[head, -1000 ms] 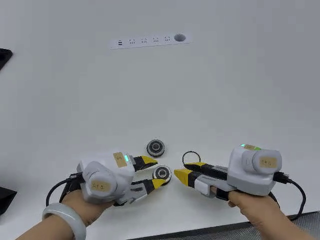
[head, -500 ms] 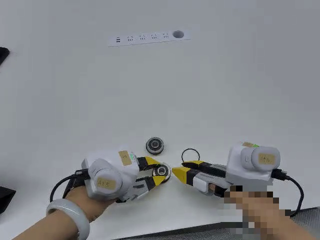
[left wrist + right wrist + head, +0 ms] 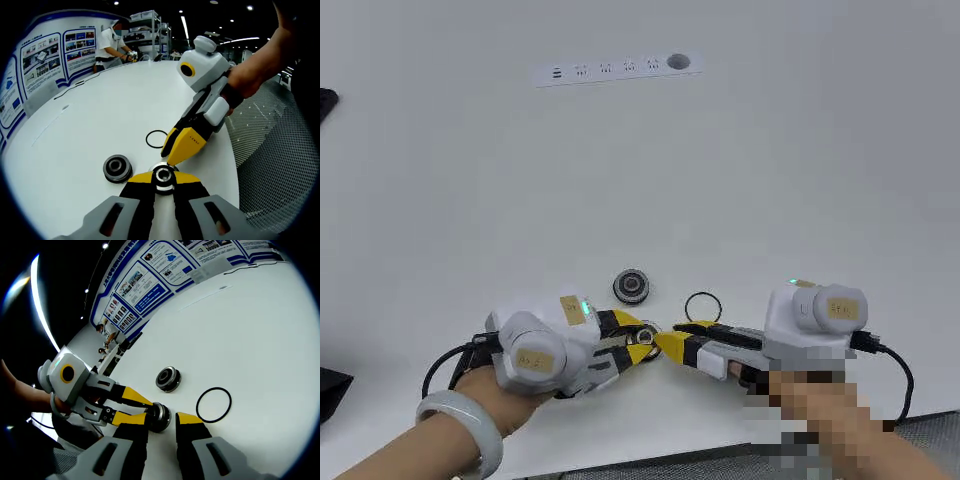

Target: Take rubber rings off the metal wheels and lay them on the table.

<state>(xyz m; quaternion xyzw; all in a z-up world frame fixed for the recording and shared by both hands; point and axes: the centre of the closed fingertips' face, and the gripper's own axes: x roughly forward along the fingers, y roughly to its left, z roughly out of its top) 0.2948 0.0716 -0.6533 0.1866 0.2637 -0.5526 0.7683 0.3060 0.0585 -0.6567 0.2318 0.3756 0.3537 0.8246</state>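
My left gripper (image 3: 638, 337) (image 3: 164, 178) is shut on a metal wheel (image 3: 646, 333) (image 3: 164, 175) (image 3: 159, 416) with a dark rubber rim, held near the table's front edge. My right gripper (image 3: 677, 339) (image 3: 161, 421) is open, and its yellow tips reach the wheel from the right, one on each side. It comes into the left gripper view (image 3: 181, 143) from the right. A second wheel (image 3: 632, 286) (image 3: 118, 168) (image 3: 167, 378) lies flat just behind. One black rubber ring (image 3: 703, 306) (image 3: 157, 138) (image 3: 214, 404) lies loose on the table to its right.
A white power strip (image 3: 615, 68) lies at the far side of the white table (image 3: 770, 180). A dark object (image 3: 328, 385) sits at the left edge. Black mesh (image 3: 920, 430) shows beyond the table's front right edge. People stand far off in the room.
My left jaws have closed on the wheel that lay between them. My right gripper has moved left until its tips meet that wheel. The loose ring and second wheel stayed put.
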